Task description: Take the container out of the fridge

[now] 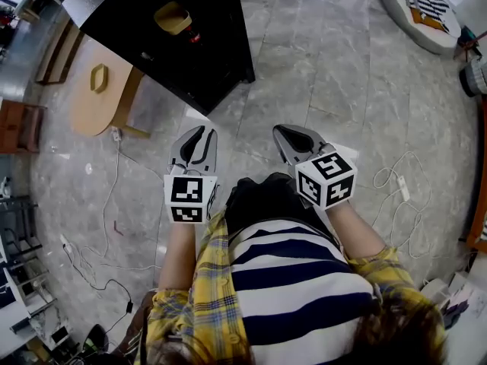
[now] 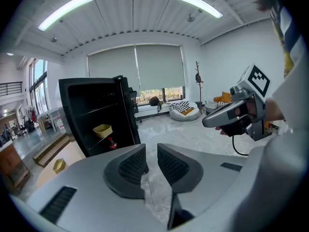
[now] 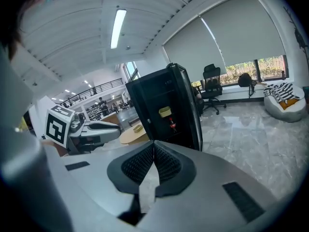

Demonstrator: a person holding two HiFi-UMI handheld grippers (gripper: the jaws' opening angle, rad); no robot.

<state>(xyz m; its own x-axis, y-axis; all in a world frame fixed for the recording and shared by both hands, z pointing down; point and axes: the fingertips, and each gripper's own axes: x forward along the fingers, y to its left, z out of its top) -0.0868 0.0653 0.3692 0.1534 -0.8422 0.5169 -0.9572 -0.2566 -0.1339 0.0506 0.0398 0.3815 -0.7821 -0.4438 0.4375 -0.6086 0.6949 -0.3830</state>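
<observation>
A black fridge [image 1: 217,59] stands open ahead of me on the marble floor. On its shelf sits a yellow container [image 1: 173,17], with a red-capped bottle [image 1: 195,36] just below it. The left gripper view shows the same container [image 2: 102,130] and bottle [image 2: 112,143] well beyond the jaws. My left gripper [image 1: 194,144] is held at waist height, its jaws a narrow gap apart and empty. My right gripper [image 1: 295,139] is beside it, shut on nothing. Both are far short of the fridge. From the right gripper view the container [image 3: 165,112] is small and distant.
A round wooden table [image 1: 95,105] with a small yellow object [image 1: 99,78] stands left of the fridge. Cables [image 1: 114,204] trail over the floor on both sides. A striped beanbag [image 1: 422,6] lies at the far right. An office chair [image 3: 212,91] stands behind the fridge.
</observation>
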